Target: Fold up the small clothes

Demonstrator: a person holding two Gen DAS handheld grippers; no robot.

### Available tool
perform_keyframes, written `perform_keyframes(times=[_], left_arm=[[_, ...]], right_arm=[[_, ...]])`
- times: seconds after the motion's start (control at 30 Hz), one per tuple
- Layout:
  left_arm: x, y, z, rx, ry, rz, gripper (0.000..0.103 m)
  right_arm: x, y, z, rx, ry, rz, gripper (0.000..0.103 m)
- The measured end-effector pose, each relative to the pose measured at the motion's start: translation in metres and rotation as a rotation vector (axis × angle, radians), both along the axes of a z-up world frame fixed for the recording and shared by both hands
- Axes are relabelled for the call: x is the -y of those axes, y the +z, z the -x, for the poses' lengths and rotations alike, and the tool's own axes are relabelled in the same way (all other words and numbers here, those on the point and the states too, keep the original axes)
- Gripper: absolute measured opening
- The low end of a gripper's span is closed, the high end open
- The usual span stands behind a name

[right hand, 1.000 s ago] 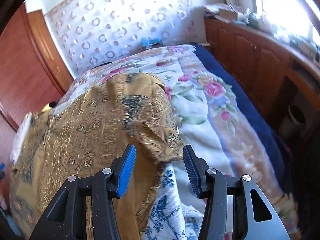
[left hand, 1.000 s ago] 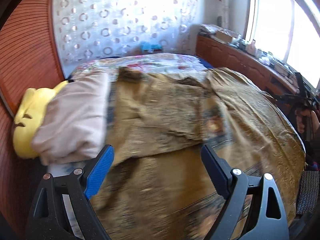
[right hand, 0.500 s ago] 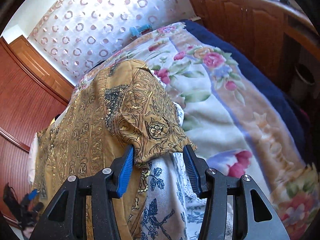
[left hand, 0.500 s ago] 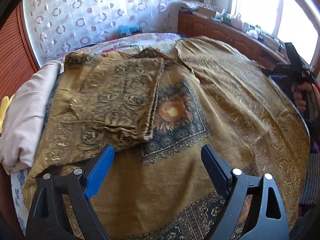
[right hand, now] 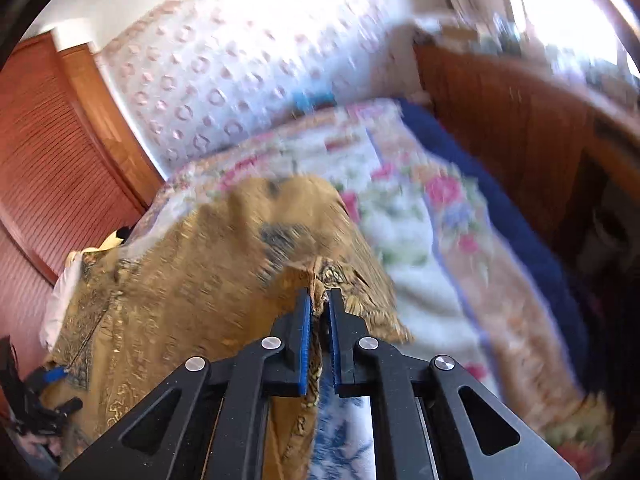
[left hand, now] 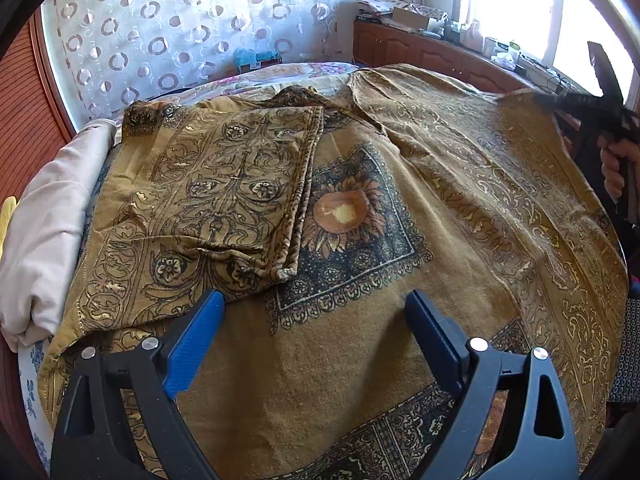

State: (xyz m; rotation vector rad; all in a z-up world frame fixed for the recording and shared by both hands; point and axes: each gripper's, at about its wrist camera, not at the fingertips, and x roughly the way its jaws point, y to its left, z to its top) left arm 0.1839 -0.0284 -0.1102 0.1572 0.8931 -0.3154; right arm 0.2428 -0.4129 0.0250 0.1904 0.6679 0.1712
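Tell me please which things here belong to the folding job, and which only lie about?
Job:
golden patterned cloth
right tongs, shut on its corner
left tongs, open

Lying about:
beige pillow
floral bedspread
wooden cabinet

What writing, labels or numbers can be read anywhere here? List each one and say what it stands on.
None can be read.
Gold patterned cloth: only ornament and a sunflower motif, no lettering.
Boxes and bottles on the wooden cabinet: any labels are too small to read.
Right wrist view: too blurred to read anything.
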Motion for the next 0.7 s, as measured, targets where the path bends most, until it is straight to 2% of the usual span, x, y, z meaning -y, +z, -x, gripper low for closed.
perform_keyframes(times=[0.1,0.2,0.37,0.47,0.53,0.63,0.7], left_arm=[[0.000,0.000,-0.001,0.000,0.000,0.000,0.093],[0.000,0.000,0.000,-0.001,0.000,0.001,0.093],[0.000,0.000,0.000,-0.002,-0.002,0.002,0.093],[0.000,0.000,-0.001,-0.003,-0.001,0.001,0.093],[0.000,0.000,0.000,-0.003,-0.001,0.002,0.093],[0.000,0.000,0.000,-0.003,-0.001,0.002,0.093],[0.000,0.000,-0.001,-0.003,-0.001,0.002,0.093]], right_arm=[[-0.031,0.020,0.016,0.086,0.092,0.074,0.007],[-0.063,0.025,0.029,0.106,0.190,0.133,0.007],[-0.092,-0.001,0.032,0.006,0.292,0.157,0.007],[-0.093,-0.022,0.032,-0.061,0.304,0.142,0.007],[-0.087,-0.026,0.034,-0.066,0.291,0.144,0.008],[-0.066,-0.017,0.040,-0.038,0.267,0.099,0.017],[-0.055,-0.003,0.049,-0.003,0.227,0.072,0.028]])
